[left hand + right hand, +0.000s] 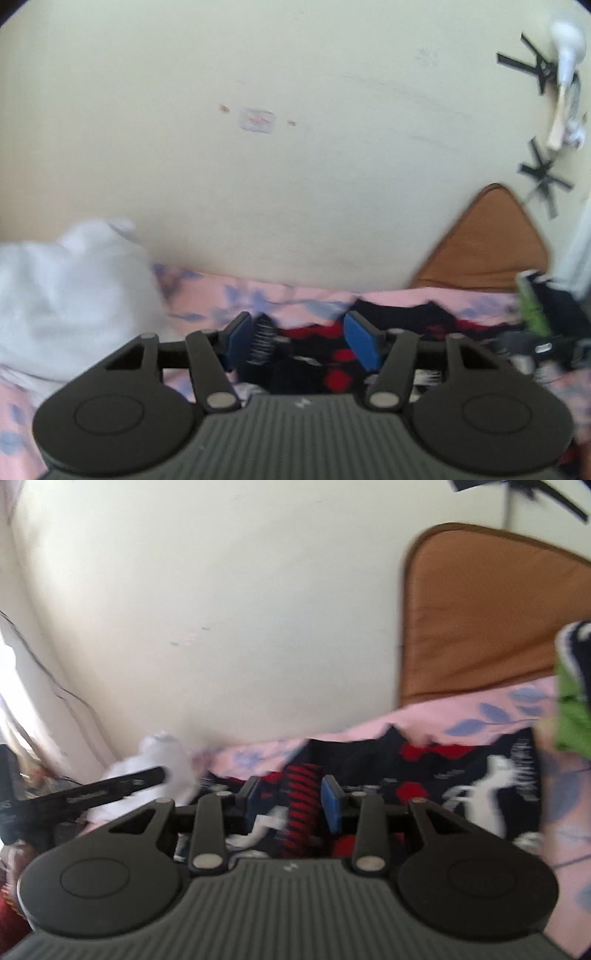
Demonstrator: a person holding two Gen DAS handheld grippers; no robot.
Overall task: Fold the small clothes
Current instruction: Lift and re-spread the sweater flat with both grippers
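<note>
hovering over a bed, one set of jaws in each hand.

item: left gripper [303,341] — jaws parted, blue pads apart, nothing pinched; the striped cuff sits just inside the left pad, seemingly not pressed.

item: right gripper [291,797] — jaws parted, straddling a red-and-black ribbed cuff without visibly clamping it; i judge both are placed to take hold of an edge for a fold.

item: dark garment [461,771] — black with red patches and white figures, spread on the pink leaf-print sheet [480,709], directly under both my jaws.

item: white cloth [70,284] — heaped to the left, near the wall.

item: brown cushion [480,616] — propped against the wall.

item: green item [572,709] — far right, blurred.
</note>
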